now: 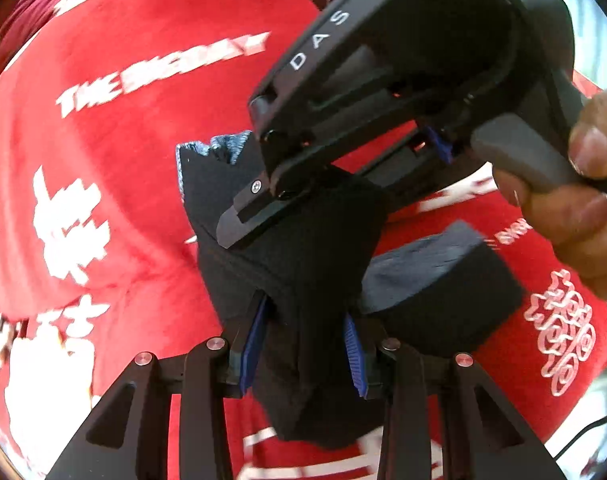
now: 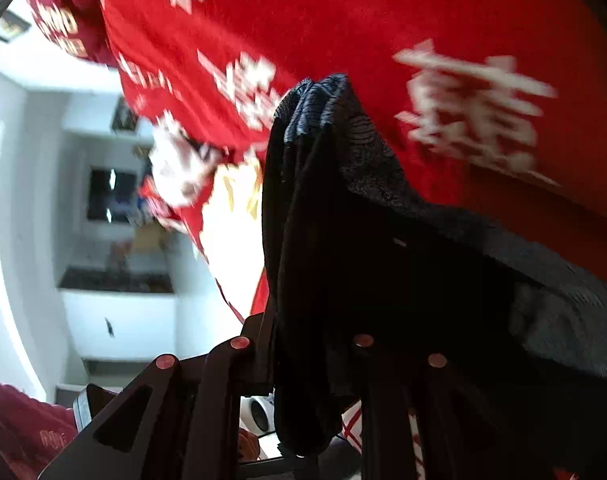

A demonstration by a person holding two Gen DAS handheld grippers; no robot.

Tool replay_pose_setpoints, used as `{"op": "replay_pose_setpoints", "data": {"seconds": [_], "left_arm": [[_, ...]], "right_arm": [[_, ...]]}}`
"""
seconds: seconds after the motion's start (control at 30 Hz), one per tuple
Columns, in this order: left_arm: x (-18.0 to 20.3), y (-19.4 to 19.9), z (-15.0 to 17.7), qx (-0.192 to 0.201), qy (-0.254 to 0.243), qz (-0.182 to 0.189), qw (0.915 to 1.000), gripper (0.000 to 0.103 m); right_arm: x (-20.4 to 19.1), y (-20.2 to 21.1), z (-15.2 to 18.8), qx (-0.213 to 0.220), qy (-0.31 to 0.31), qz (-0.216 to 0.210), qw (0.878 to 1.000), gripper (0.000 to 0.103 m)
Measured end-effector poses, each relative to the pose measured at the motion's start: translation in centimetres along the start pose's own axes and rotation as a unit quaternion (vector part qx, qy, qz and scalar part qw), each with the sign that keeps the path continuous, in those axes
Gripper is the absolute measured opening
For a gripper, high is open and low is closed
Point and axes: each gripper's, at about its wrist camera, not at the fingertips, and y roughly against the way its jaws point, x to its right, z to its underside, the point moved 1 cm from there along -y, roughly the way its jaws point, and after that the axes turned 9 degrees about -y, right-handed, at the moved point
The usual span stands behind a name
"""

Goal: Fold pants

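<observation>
Your left gripper [image 1: 303, 344] is pinching a thick fold of the black pants [image 1: 303, 256] between its blue pads [image 1: 252, 344] — the cloth is bunching up ahead of the fingers and spilling below them, over the red printed cloth [image 1: 115, 152]. Your right gripper [image 1: 239, 228] is reaching in from above, its tip lying on the same bundle, with your hand [image 1: 583, 204] squeezing the trigger. In the right wrist view the pants [image 2: 343, 240] are draping over the fingers, hiding them — you cannot tell there how they are standing.
</observation>
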Motion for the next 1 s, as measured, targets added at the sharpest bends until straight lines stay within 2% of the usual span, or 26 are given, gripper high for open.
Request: {"op": "replay_pose_setpoints", "data": {"seconds": [0.1, 0.23, 0.37, 0.5, 0.57, 0.6, 0.63, 0.73, 0.77, 0.8, 0.87, 0.93, 1.0], "left_arm": [[5.4, -0.2, -2.3, 0.006, -0.049, 0.029, 0.9984, 0.037], [11.6, -1.6, -3.5, -0.003, -0.096, 0.06, 0.9936, 0.037], [16.6, -4.1, -3.2, -0.021, -0.141, 0.08, 0.9866, 0.037], [19.2, -7.4, -1.8, -0.064, -0.16, 0.09, 0.9809, 0.037], [19.6, -8.2, -1.1, -0.08, -0.164, 0.089, 0.9793, 0.04], [19.9, -8.5, -0.6, -0.087, -0.163, 0.087, 0.9789, 0.048], [19.8, -8.7, -0.4, -0.093, -0.157, 0.094, 0.9787, 0.052], [19.1, -8.5, -0.1, -0.106, -0.138, 0.112, 0.9782, 0.054], [18.9, -8.2, -0.1, -0.107, -0.137, 0.109, 0.9787, 0.055], [18.2, -7.7, -0.2, -0.111, -0.13, 0.103, 0.9799, 0.061], [16.6, -6.9, -0.2, -0.11, -0.105, 0.099, 0.9834, 0.069], [14.2, -6.1, -0.2, -0.107, -0.074, 0.088, 0.9876, 0.069], [11.8, -5.9, 0.1, -0.112, -0.055, 0.056, 0.9906, 0.069]], "right_arm": [[3.7, 5.1, 2.1, 0.048, -0.029, -0.017, 0.998, 0.022], [9.9, 10.9, 4.8, 0.095, -0.071, -0.027, 0.993, 0.023], [15.9, 14.0, 6.6, 0.117, -0.115, -0.017, 0.986, 0.023], [21.7, 13.3, 7.5, 0.114, -0.154, -0.001, 0.981, 0.023], [23.6, 12.5, 8.1, 0.109, -0.168, 0.003, 0.98, 0.023], [24.2, 12.2, 8.3, 0.108, -0.173, 0.001, 0.979, 0.023], [24.8, 11.8, 8.4, 0.108, -0.177, 0.002, 0.978, 0.024], [25.4, 11.4, 9.2, 0.108, -0.172, 0.023, 0.979, 0.026], [25.3, 11.4, 9.4, 0.11, -0.171, 0.028, 0.979, 0.026], [25.0, 11.4, 9.4, 0.112, -0.17, 0.038, 0.978, 0.027], [24.3, 12.2, 9.9, 0.116, -0.16, 0.068, 0.978, 0.032], [23.6, 12.5, 10.3, 0.122, -0.146, 0.102, 0.976, 0.038], [22.9, 13.1, 11.0, 0.13, -0.137, 0.133, 0.973, 0.041]]}}
